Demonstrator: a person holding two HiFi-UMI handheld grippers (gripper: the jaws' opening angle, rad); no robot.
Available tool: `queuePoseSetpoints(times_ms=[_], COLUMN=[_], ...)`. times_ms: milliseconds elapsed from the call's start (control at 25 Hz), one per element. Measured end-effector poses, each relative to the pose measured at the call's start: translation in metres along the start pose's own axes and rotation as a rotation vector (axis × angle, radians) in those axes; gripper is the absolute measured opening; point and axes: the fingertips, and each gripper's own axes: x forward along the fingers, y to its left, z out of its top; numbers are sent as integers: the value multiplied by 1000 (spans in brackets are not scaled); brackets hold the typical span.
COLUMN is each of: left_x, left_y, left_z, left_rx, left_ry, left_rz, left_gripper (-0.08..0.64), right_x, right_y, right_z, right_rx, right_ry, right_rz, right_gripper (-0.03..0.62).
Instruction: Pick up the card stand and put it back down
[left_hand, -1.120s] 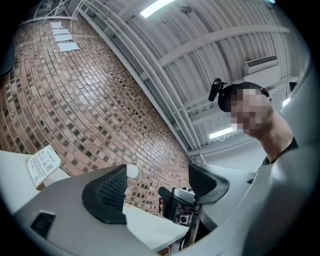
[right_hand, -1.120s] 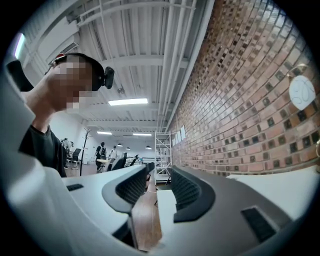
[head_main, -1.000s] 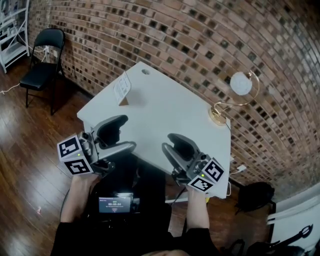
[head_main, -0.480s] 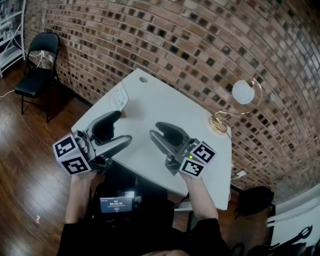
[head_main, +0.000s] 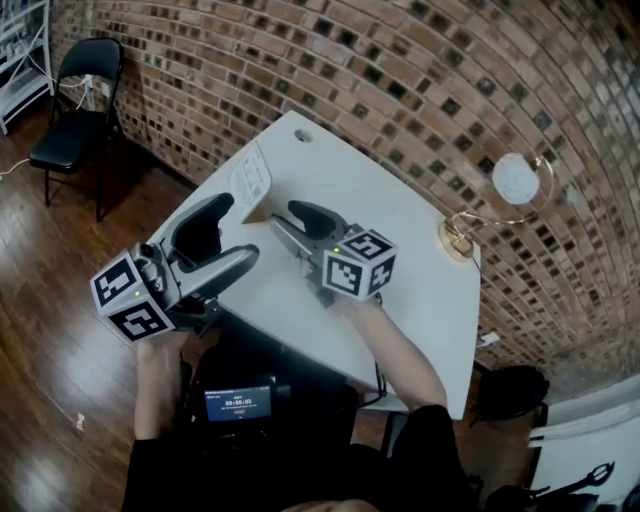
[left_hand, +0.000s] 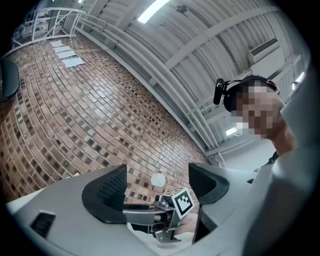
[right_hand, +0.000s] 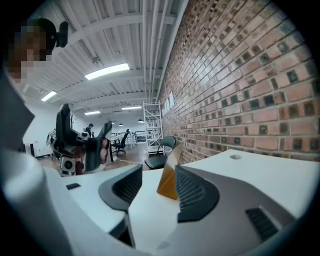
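Card stand (head_main: 250, 182) stood upright on the white tabletop (head_main: 410, 260), close to its upper-left edge and left of centre in the head view. It was a white printed card leaning in a small tan base. In the right gripper view the card stand (right_hand: 168, 179) showed as a tan wedge at frame centre. It lined up with the gap between the jaws but sat past their tips, its right side hidden behind the right jaw.

Right hand-held gripper (head_main: 284, 215) sat low over the tabletop at frame centre, tips pointing up-left at the stand and just beside it. Its jaws were opening and already wide apart, and the pads (right_hand: 126, 186) pressed on nothing (stand not gripped).

Left hand-held gripper (head_main: 238, 228) hovered over the tabletop's lower-left edge, below the stand, with its jaws spread wide and empty. In the left gripper view the left hand-held gripper (left_hand: 156, 186) framed only the other gripper's marker cube and a lamp far behind.

The lamp (head_main: 516, 180), gold with a round white head, stood at the tabletop's right corner, upper right of the frame, well apart from the stand. A black folding chair (head_main: 72, 110) stood at upper left on the wood floor (head_main: 50, 300), against the brick wall (head_main: 400, 70). A small lit screen (head_main: 237, 403) showed at lower centre, between the person's arms.
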Motion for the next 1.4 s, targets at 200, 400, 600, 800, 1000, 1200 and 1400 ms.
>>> queuePoseSetpoints(times_ms=[200, 400, 600, 800, 1000, 1200, 1400], left_x=[-8, -14, -15, -14, -11, -9, -4], left_y=[-5, 1, 2, 3, 1, 1, -1], left_z=[12, 11, 12, 6, 1, -2, -12], left_rx=[30, 32, 27, 18, 12, 7, -2], left_ry=[-22, -14, -14, -8, 4, 17, 42], left_rz=[16, 46, 47, 43, 41, 38, 27], left_gripper=[385, 385, 385, 385, 385, 385, 385], right_x=[37, 62, 85, 92, 84, 63, 15], right_y=[-5, -18, -22, -21, -22, -27, -30], right_z=[-11, -18, -26, -22, -19, -8, 10], right_rx=[22, 60, 105, 114, 153, 199, 247], right_ry=[39, 59, 75, 57, 42, -22, -107], right_rz=[-43, -103, -114, -107, -71, -4, 74], right_gripper=[232, 232, 229, 126, 38, 28, 28])
